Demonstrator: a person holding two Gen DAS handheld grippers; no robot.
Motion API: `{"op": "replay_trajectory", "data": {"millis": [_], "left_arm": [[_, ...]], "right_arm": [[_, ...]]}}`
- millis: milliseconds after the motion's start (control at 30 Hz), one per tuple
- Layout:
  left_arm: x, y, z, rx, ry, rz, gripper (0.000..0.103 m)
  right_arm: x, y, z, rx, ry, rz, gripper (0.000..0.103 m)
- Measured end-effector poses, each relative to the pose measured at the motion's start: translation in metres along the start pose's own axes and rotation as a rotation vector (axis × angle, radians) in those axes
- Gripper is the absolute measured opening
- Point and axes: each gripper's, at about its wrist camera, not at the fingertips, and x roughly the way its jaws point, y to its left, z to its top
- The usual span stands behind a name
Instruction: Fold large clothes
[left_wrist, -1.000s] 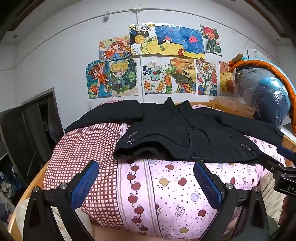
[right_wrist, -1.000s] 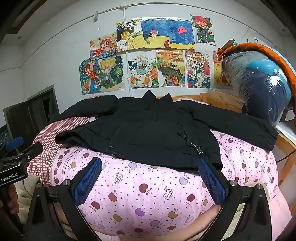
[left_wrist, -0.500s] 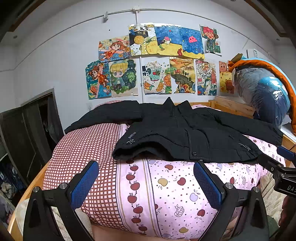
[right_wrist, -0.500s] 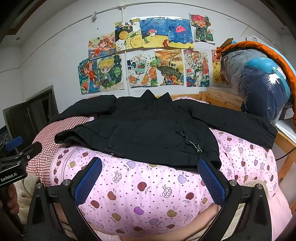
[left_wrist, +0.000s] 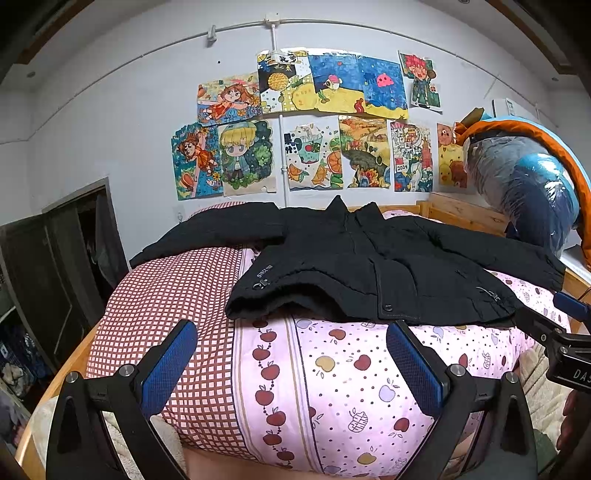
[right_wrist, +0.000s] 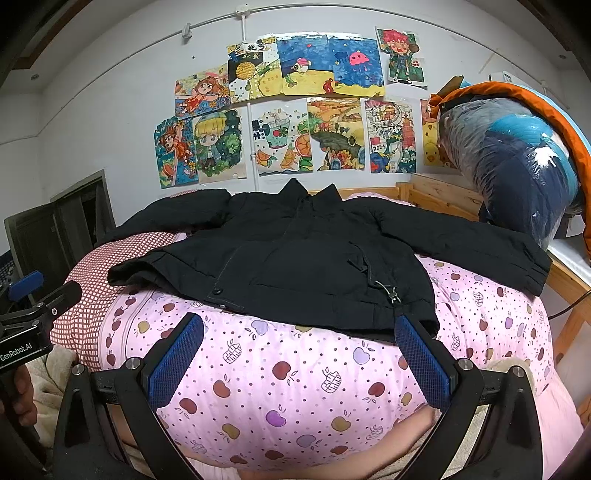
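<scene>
While it lies spread flat across the middle of both frames, the black jacket (left_wrist: 369, 266) rests front-up on a pink apple-print quilt (left_wrist: 332, 369), collar toward the wall, sleeves stretched to left and right. Its hem faces the cameras, with a white-lettered tag near the left corner in the left wrist view. At the bottom centre of that view the left gripper (left_wrist: 291, 362) hangs with jaws wide apart, holding nothing, just short of the hem. The right gripper (right_wrist: 299, 354) is likewise spread and empty, its right pad close to the hem's corner. Above, colourful drawings (right_wrist: 295, 103) cover the wall; a plastic-wrapped bundle (right_wrist: 517, 162) sits at right.
</scene>
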Motion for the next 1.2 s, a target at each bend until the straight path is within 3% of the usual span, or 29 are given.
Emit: {"op": "replay_trajectory", "data": {"millis": [1200], "left_arm": [[-0.0023, -0.0008, 0.0011, 0.004, -0.006, 0.001, 0.103]], "right_arm": [[0.0000, 0.0021, -0.0003, 0.000, 0.001, 0.000, 0.102]]}}
